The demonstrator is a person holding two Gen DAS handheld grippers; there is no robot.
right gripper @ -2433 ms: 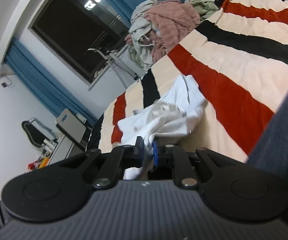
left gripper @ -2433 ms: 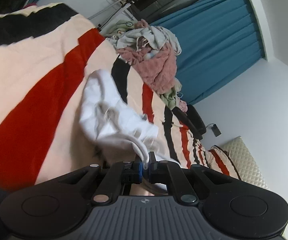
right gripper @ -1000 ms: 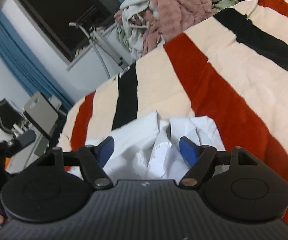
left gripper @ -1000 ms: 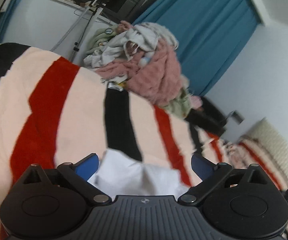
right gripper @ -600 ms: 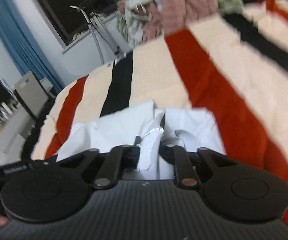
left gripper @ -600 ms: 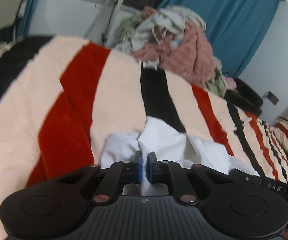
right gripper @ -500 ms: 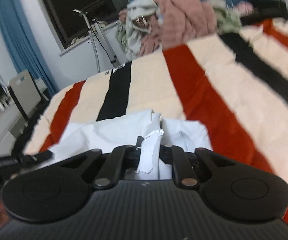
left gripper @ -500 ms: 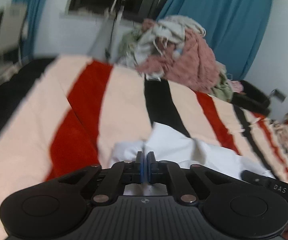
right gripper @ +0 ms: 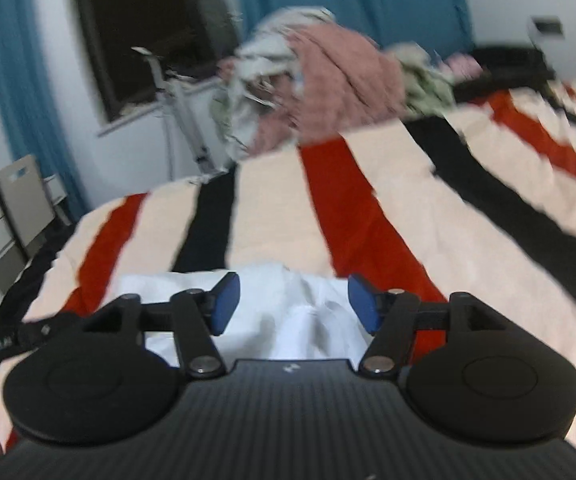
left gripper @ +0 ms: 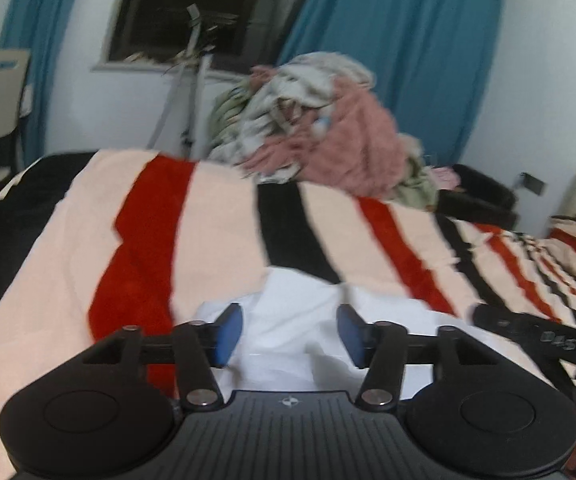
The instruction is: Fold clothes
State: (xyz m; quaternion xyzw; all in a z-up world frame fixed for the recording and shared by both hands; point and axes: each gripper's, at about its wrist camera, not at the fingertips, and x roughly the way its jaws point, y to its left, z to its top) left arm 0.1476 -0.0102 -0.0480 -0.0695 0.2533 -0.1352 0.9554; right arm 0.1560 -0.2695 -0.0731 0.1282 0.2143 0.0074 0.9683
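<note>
A white garment (left gripper: pixel 299 320) lies crumpled on the striped bedspread (left gripper: pixel 68 248), close under both grippers. My left gripper (left gripper: pixel 289 334) hangs just above it, its jaws opening, blue pads apart and clear of the cloth. In the right wrist view the same white garment (right gripper: pixel 284 312) spreads below my right gripper (right gripper: pixel 293 302), whose jaws are opening too, with cloth lying under the gap but not pinched. The other gripper's black body (left gripper: pixel 527 336) shows at the right edge of the left wrist view.
A heap of pink, grey and green clothes (left gripper: pixel 327 132) sits at the bed's far end. Behind it are blue curtains (left gripper: pixel 387 40), a dark window (left gripper: pixel 192 8) and a metal stand (left gripper: pixel 192 92). A chair (right gripper: pixel 24 200) stands left of the bed.
Both grippers pinched the white garment half a second ago and have since let go, pads now spread apart. Both views have rolled towards level and drawn back slightly.
</note>
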